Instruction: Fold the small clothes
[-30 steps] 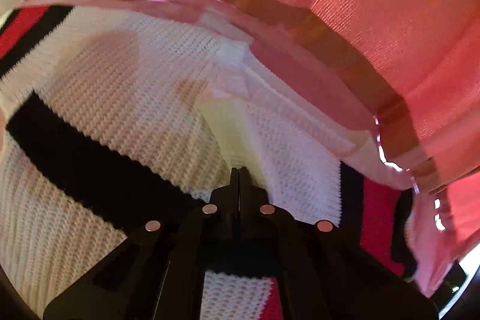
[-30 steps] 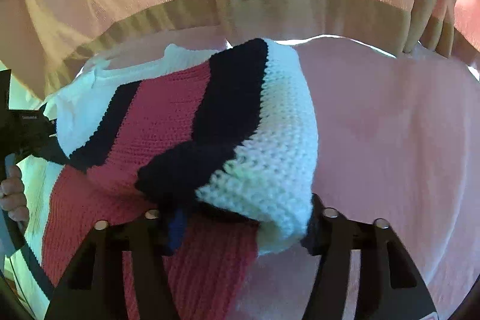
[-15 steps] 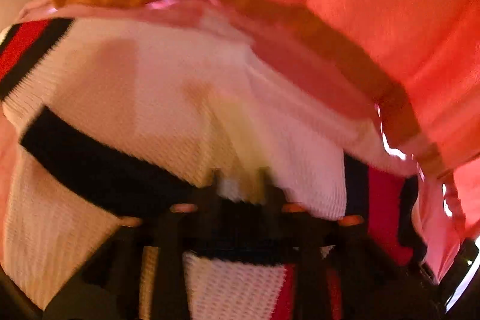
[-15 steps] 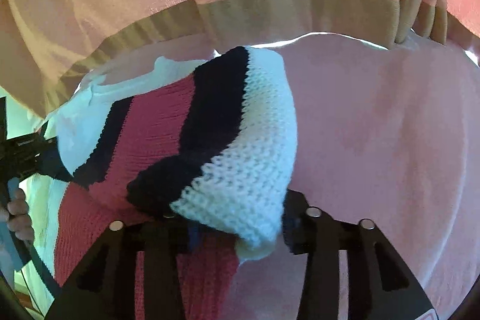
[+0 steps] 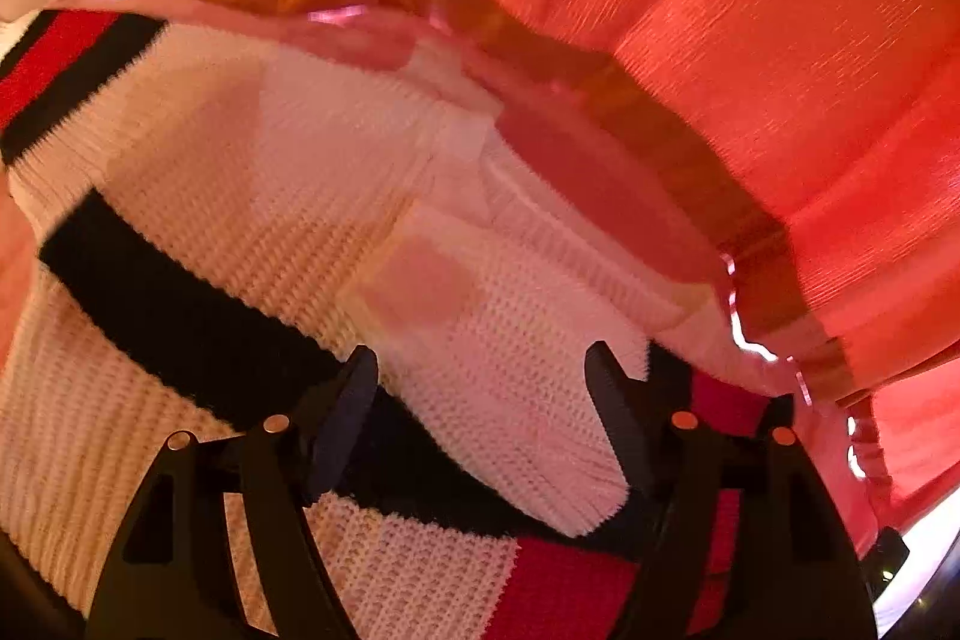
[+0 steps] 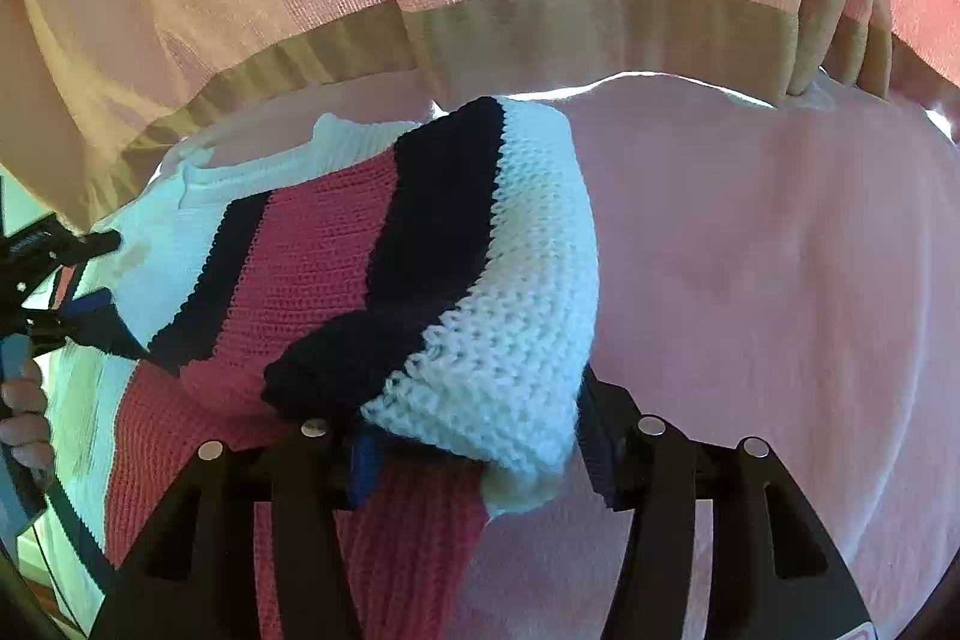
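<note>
1. Left gripper (image 5: pixel 480 400): jaws just opened, apart, white fold of the sweater (image 5: pixel 240 196) between them, unpinched.
2. Right gripper (image 6: pixel 474 436): jaws just widening, sleeve bundle (image 6: pixel 480 310) still between; grip unclear.
3. Sweater lies far-left of my right jaws on the pink sheet (image 6: pixel 750 280).

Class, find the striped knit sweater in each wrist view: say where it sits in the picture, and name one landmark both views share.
Left wrist view: the sweater fills the left and centre, its white flap lying between the open left claw fingers.
Right wrist view: the sweater sits left of centre, a bunched fold in the right claw.
Shared landmark: the curtain's hem band behind the sweater.
</note>
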`<action>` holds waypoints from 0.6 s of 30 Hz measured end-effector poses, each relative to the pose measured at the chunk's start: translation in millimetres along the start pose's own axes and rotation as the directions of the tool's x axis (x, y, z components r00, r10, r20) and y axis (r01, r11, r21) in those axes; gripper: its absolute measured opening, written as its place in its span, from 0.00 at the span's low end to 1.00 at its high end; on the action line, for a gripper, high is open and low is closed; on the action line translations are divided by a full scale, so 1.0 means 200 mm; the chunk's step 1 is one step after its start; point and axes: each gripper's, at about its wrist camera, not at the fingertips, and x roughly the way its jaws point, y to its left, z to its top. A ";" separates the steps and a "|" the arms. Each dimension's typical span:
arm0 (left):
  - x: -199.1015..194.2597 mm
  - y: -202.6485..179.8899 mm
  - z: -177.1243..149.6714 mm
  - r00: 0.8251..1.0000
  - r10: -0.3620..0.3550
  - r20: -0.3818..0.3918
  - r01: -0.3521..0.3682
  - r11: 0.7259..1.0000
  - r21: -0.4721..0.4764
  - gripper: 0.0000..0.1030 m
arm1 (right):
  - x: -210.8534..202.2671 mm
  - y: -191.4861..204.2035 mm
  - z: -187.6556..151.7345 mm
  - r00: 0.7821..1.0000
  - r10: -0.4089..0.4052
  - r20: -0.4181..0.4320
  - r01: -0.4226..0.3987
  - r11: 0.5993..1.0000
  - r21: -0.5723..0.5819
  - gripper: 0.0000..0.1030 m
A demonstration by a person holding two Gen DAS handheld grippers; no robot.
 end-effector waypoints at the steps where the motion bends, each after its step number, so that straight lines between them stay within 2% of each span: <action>1: 0.05 0.00 0.00 1.000 0.003 -0.025 -0.004 1.000 -0.005 0.66 | 0.00 0.00 0.00 1.000 -0.001 0.001 0.001 1.000 0.002 0.53; 2: 0.08 0.01 -0.01 0.999 0.008 -0.048 -0.009 1.000 -0.011 0.61 | 0.00 0.00 0.00 1.000 -0.003 0.003 0.003 1.000 0.002 0.54; 4: 0.10 0.00 -0.01 0.999 0.039 -0.026 -0.039 0.999 0.005 0.42 | 0.00 0.00 0.00 1.000 -0.008 0.009 0.008 1.000 0.001 0.54; 5: 0.10 -0.01 0.00 0.999 0.033 -0.028 -0.032 0.999 0.020 0.09 | 0.01 -0.01 0.00 1.000 -0.009 0.012 0.009 1.000 0.000 0.54; 6: 0.11 -0.02 0.02 0.999 -0.009 -0.051 0.010 1.000 0.026 0.08 | 0.01 -0.01 0.00 1.000 -0.011 0.012 0.011 1.000 0.000 0.54; 7: 0.08 -0.01 0.03 0.999 -0.026 -0.033 0.027 0.999 0.019 0.07 | 0.02 -0.01 0.00 1.000 -0.010 0.016 0.010 1.000 -0.002 0.54; 9: -0.02 -0.04 0.07 0.999 -0.029 0.046 0.026 0.998 0.062 0.07 | 0.01 0.00 0.00 1.000 -0.007 0.029 0.007 1.000 -0.010 0.50; 11: -0.12 -0.04 0.12 0.993 -0.024 0.113 0.014 0.996 0.087 0.07 | -0.02 0.01 0.01 0.998 -0.002 0.064 0.003 1.000 -0.020 0.43; 12: -0.18 -0.02 0.15 0.989 -0.007 0.149 -0.005 0.997 0.080 0.07 | -0.03 0.02 0.01 0.997 0.001 0.074 0.001 1.000 -0.028 0.43; 13: -0.21 0.01 0.17 0.985 0.017 0.174 -0.030 0.997 0.073 0.07 | -0.03 0.03 0.01 0.998 0.001 0.070 0.002 0.999 -0.042 0.43; 14: -0.21 0.04 0.19 0.981 0.043 0.187 -0.058 0.996 0.075 0.07 | -0.01 0.04 0.01 0.999 -0.016 0.051 0.019 0.998 -0.056 0.37; 15: -0.17 0.09 0.19 0.983 0.082 0.167 -0.096 0.992 0.079 0.07 | 0.03 0.04 0.00 0.999 -0.025 0.024 0.026 0.998 -0.060 0.31; 16: -0.12 0.14 0.18 0.987 0.091 0.133 -0.101 0.992 0.073 0.07 | 0.05 0.03 -0.02 1.000 -0.022 0.006 0.022 0.998 -0.058 0.24; 18: -0.01 0.22 0.15 0.990 0.121 0.067 -0.124 0.991 0.044 0.07 | 0.05 0.04 -0.04 0.999 -0.037 0.018 0.038 0.997 -0.069 0.22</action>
